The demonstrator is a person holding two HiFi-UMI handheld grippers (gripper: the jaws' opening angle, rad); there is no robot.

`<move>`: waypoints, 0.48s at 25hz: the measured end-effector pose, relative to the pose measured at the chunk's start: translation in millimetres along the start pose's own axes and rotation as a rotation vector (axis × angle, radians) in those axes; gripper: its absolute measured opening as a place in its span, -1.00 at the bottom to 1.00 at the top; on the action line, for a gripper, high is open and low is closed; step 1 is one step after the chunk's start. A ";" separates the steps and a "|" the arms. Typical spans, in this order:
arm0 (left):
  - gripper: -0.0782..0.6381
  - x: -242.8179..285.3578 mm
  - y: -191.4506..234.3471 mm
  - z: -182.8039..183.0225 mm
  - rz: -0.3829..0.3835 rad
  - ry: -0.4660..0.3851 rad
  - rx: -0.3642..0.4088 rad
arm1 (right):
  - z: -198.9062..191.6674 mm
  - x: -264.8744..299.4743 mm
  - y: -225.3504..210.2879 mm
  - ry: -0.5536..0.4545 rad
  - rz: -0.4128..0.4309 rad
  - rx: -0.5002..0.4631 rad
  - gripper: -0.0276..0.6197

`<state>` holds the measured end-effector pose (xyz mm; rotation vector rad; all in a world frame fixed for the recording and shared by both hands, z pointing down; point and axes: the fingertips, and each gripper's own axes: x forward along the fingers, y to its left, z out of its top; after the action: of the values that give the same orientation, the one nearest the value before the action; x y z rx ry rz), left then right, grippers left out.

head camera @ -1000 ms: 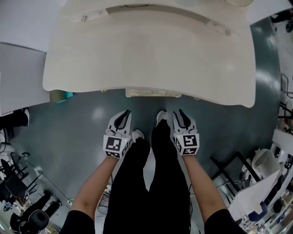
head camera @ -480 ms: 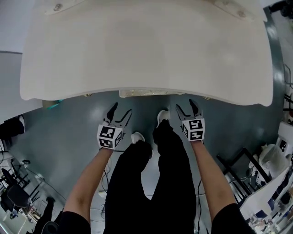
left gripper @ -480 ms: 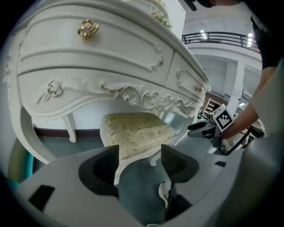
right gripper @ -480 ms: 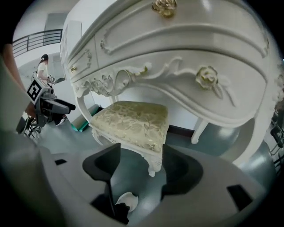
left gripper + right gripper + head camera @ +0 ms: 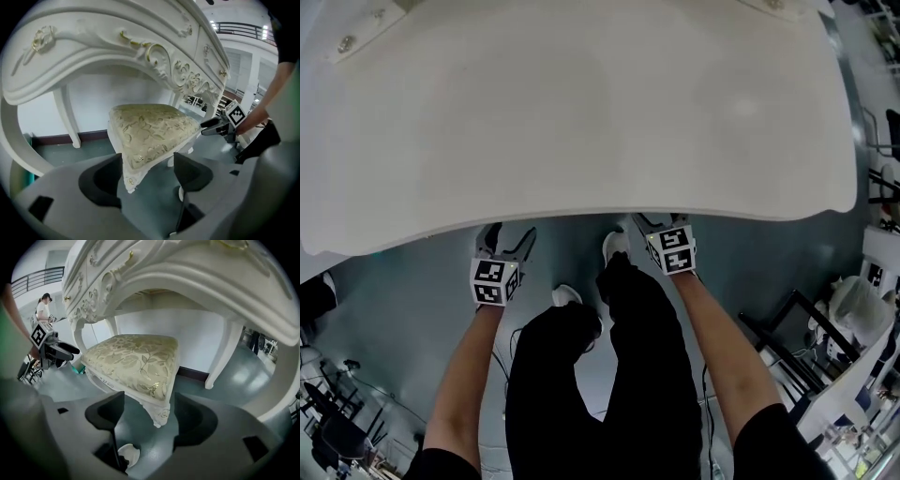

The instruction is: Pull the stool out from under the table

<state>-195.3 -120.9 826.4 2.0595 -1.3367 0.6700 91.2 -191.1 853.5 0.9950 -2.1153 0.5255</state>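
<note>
The stool has a gold-patterned cushion (image 5: pixel 150 129) on a white carved frame and stands under the white ornate table (image 5: pixel 581 122); the tabletop hides it in the head view. My left gripper (image 5: pixel 147 176) has its jaws opening, either side of the stool's near corner, with the pads off it. My right gripper (image 5: pixel 150 413) is also opening, astride the other front corner and its leg (image 5: pixel 161 414), not touching. In the head view the left gripper (image 5: pixel 508 236) and right gripper (image 5: pixel 649 225) reach under the table's front edge.
White table legs (image 5: pixel 69 117) (image 5: pixel 220 355) stand behind and beside the stool on the grey-green floor. My legs and shoes (image 5: pixel 614 246) are between the two arms. A black frame (image 5: pixel 787 337) and clutter sit at the right; a person (image 5: pixel 44 308) stands far off.
Both grippers went from shut to open and moved forward under the table edge. The table now fills more of the head view and hides the strip of stool seen before.
</note>
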 end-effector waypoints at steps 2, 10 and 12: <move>0.18 11.7 2.8 -2.3 -0.007 0.018 -0.003 | 1.1 7.3 -4.3 -0.001 -0.003 -0.009 0.10; 0.21 38.3 3.9 -8.8 0.013 0.066 -0.011 | 5.2 19.8 -3.5 0.000 0.003 -0.019 0.12; 0.21 38.8 11.0 -14.3 0.042 0.084 -0.019 | 6.7 24.6 -0.2 0.000 0.012 -0.028 0.13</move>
<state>-192.5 -138.7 865.2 1.9706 -1.3366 0.7512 77.7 -207.3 867.8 0.9678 -2.1244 0.5004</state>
